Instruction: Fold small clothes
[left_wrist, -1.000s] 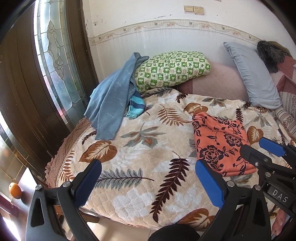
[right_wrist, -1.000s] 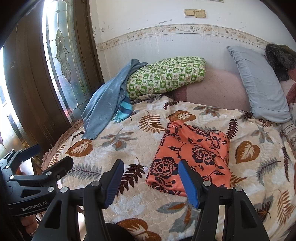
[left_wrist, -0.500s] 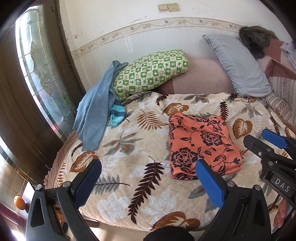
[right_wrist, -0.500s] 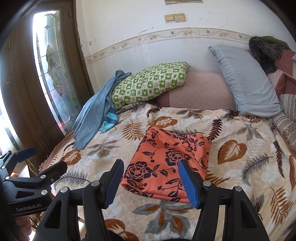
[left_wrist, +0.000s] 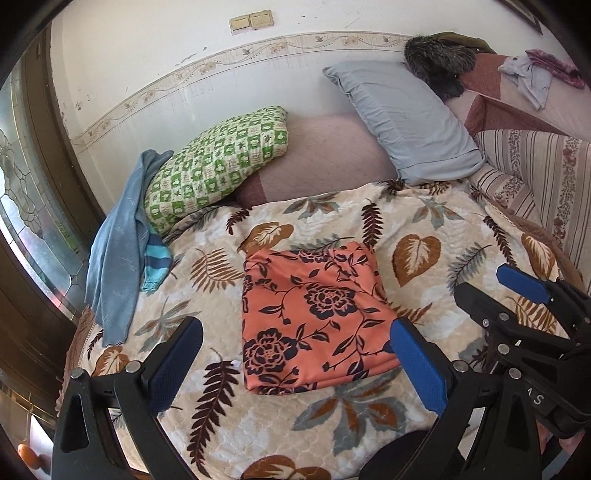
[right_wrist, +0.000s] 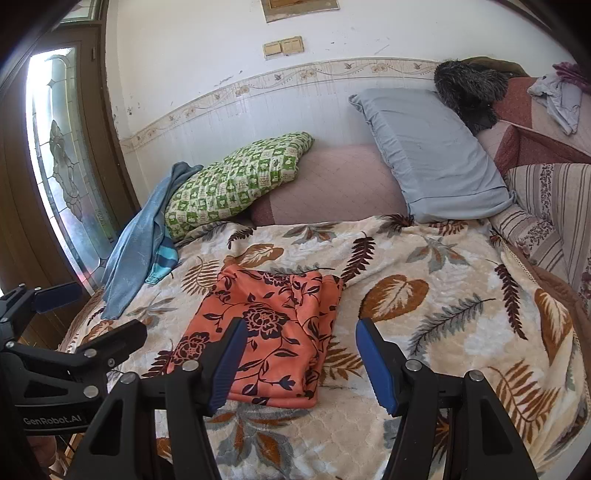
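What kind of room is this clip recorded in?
Most likely a home bedroom: a bed under a leaf-print blanket, a grey pillow and a green checked pillow against the wall, and a folded orange floral garment lying on top.

A quilted, matt plush blanket (left_wrist: 424, 229) is seen beneath smooth, faintly sheened orange floral cloth (left_wrist: 310, 317). Matt black plastic and ribbed blue pads (right_wrist: 373, 365) are shown on the grippers.
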